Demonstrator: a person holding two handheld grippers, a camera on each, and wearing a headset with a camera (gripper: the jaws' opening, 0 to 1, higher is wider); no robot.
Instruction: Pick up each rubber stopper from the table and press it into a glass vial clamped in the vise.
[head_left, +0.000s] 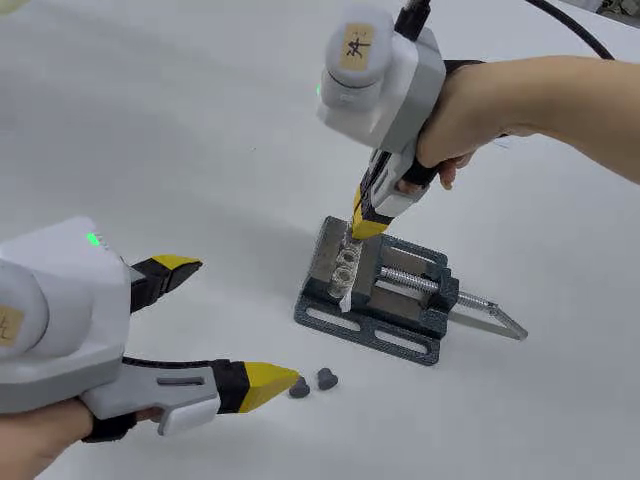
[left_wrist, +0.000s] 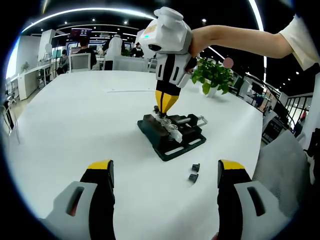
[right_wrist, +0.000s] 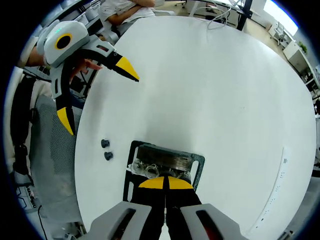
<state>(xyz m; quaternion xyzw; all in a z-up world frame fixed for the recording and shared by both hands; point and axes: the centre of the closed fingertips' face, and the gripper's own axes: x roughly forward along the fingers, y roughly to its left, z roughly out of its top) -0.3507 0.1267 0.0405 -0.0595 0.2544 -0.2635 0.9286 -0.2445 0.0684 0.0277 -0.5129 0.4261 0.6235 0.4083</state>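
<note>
We hold the left tongs (head_left: 240, 320) wide beside two stoppers (head_left: 299, 388) on the desk (head_left: 150, 150), the right tongs (head_left: 362, 228) closed tip-to-tip at the vials (head_left: 345, 268) in the vise (head_left: 400, 300).

potted plant (left_wrist: 212, 75) | people (left_wrist: 114, 48) behind | grey chair (left_wrist: 80, 62) | flat paper sheet (left_wrist: 127, 90)

Two stoppers (head_left: 299, 388) lying loose near the vise (head_left: 400, 332), and it's just the one vise on the one table (head_left: 150, 150). Clamped in the vise I count three vials (head_left: 346, 268), though they're bunched up so I'm not sure.
</note>
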